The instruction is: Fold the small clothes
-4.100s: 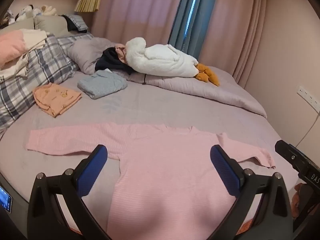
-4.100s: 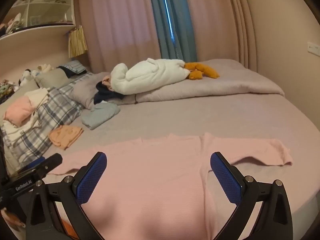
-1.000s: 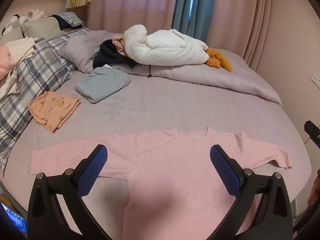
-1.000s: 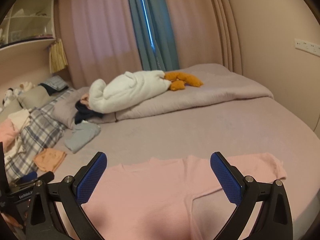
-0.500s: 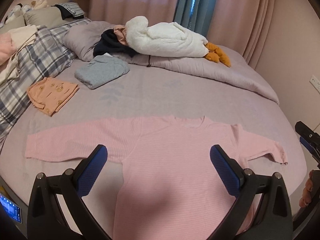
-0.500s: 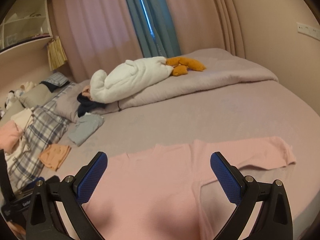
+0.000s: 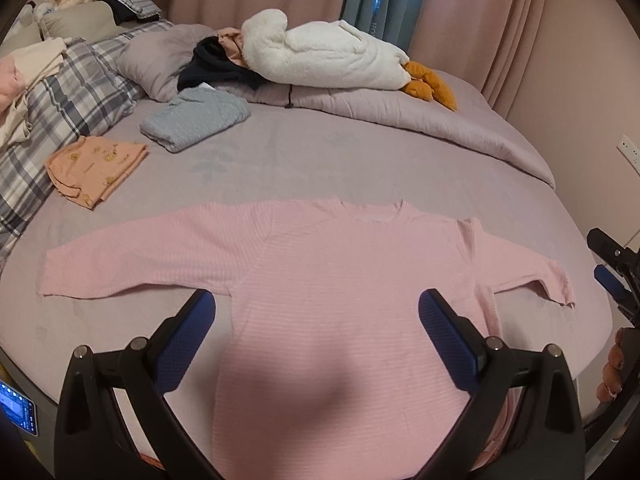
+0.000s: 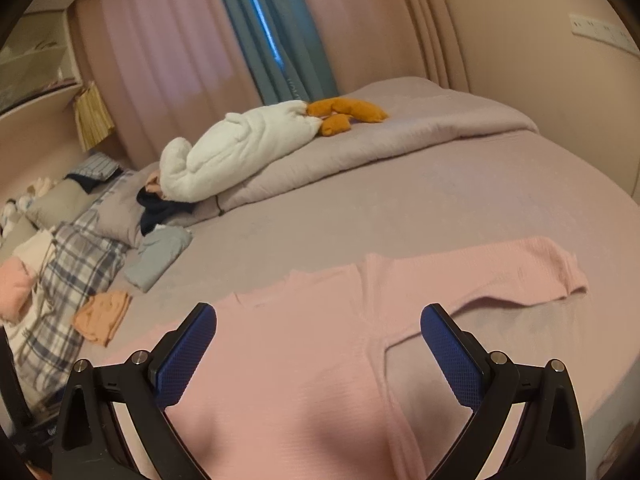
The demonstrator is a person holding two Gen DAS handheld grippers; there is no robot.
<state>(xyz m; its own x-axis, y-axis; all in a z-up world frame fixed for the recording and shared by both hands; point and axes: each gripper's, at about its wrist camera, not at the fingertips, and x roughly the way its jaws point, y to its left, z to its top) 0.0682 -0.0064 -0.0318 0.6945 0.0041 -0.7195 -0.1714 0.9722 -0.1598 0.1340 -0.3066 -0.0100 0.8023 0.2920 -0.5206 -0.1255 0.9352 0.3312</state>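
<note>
A pink long-sleeved top [image 7: 340, 280] lies flat on the lilac bed, both sleeves spread out, neckline away from me. It also shows in the right wrist view [image 8: 320, 360]. My left gripper [image 7: 316, 312] is open and empty, hovering over the top's body near the hem. My right gripper [image 8: 318, 324] is open and empty, above the top's right side near the armpit. The right sleeve [image 8: 520, 276] reaches toward the bed's right edge. The right gripper's body shows at the edge of the left wrist view [image 7: 616, 276].
A folded grey-blue garment [image 7: 196, 118] and a folded orange garment [image 7: 96, 162] lie at the back left. A white plush goose [image 7: 328, 56], a rolled duvet [image 7: 420, 120], dark clothes and a plaid pillow [image 7: 68, 108] sit behind. The bed edge is close at front and right.
Both grippers shifted slightly over the top; the left view now looks at it from a little closer and higher. The top lies as before. Both grippers stay open.
</note>
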